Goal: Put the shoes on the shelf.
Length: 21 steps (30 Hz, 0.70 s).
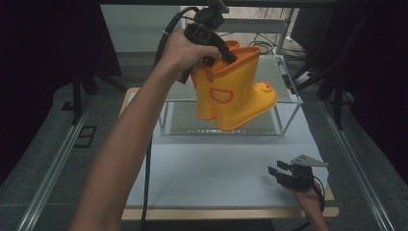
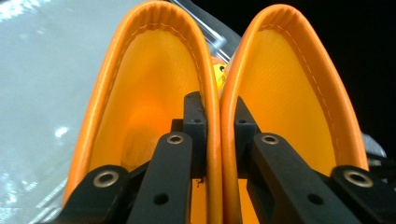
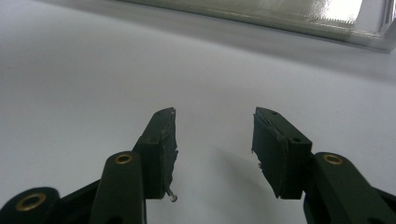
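The left tongs (image 1: 226, 54) clamp the two touching inner walls of a pair of yellow rubber boots (image 1: 235, 94), one jaw down inside each orange-rimmed shaft, and hold the pair in the air above the clear glass box (image 1: 287, 103) at the far side of the counter (image 1: 216, 173). One toe carries a small duck face (image 1: 265, 87); no brand name or writing can be read on the boots. The right tongs (image 1: 281, 174) rest low at the near right of the counter, jaws spread apart with nothing between them.
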### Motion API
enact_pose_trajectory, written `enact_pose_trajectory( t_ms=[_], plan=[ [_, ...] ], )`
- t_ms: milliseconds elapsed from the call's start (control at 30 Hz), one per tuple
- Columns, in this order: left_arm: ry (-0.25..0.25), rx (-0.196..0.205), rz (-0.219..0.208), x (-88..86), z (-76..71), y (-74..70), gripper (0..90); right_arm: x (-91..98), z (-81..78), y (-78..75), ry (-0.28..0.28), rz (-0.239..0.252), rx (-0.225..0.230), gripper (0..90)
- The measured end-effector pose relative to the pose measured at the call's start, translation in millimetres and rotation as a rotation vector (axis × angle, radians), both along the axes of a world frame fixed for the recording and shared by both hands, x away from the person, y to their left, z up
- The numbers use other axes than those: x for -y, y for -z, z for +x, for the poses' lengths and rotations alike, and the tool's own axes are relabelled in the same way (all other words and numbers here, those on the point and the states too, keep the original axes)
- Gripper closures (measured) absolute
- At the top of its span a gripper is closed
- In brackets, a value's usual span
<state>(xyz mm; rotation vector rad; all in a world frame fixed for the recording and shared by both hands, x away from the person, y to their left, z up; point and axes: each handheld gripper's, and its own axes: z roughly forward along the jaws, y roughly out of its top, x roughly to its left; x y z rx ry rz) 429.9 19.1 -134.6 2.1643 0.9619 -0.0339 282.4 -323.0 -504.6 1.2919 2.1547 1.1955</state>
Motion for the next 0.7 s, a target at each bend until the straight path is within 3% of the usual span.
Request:
enact_pose_trajectory(
  t_ms=[400,700],
  plan=[
    [-0.237,0.024,0.0,4.3,46.2,-4.3,81.5,2.5,0.5,0.7,0.003,0.016,0.005,49.0],
    [-0.351,0.024,0.007,-2.1,77.3,15.7,81.4,-3.8,1.1,2.9,-0.018,0.008,-0.002,48.9]
  ],
)
